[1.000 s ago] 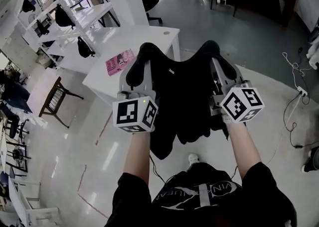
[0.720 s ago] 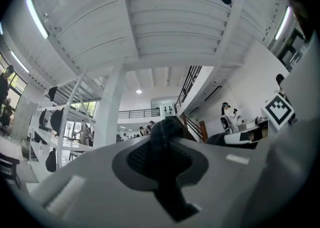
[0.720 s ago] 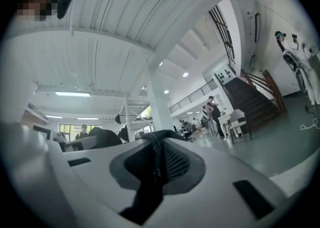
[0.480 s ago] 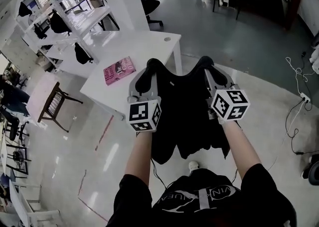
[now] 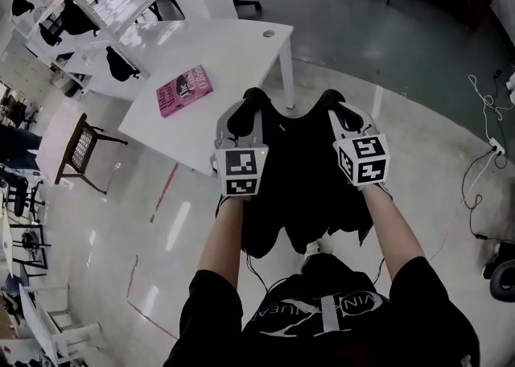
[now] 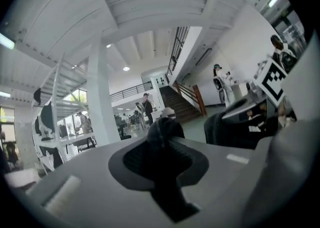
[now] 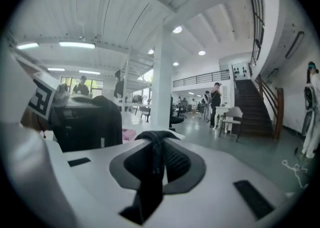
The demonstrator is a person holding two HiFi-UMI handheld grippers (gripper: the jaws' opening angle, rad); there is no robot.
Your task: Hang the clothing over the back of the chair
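Shiny pale floor fills a big bright hall with a white pillar [image 7: 161, 87] and dark stairs [image 7: 255, 107] far off. A white table [image 5: 217, 59] stands ahead of the person, and a flat pink book [image 5: 182, 90] lies on it. A dark wooden chair [image 5: 80, 152] stands off to the left, well apart from the table. Thin wires [image 5: 483, 172] lie on the floor at the right.

The person holds both arms out in front. The left gripper [image 5: 244, 116] and the right gripper [image 5: 342, 112] are side by side, each with a black and white marker cube [image 5: 242, 171] on top. A floppy black piece of clothing [image 5: 302, 180] hangs between the two grippers, up in the air, near the table's front edge. Its bottom edge dangles above the floor. It is not on any chair.

In the left gripper view, the jaws are opening a little, and a bunch of the black cloth is pinched between them. In the right gripper view, the jaws are squeezed on a fold of the same black cloth, which sticks up past the tips.
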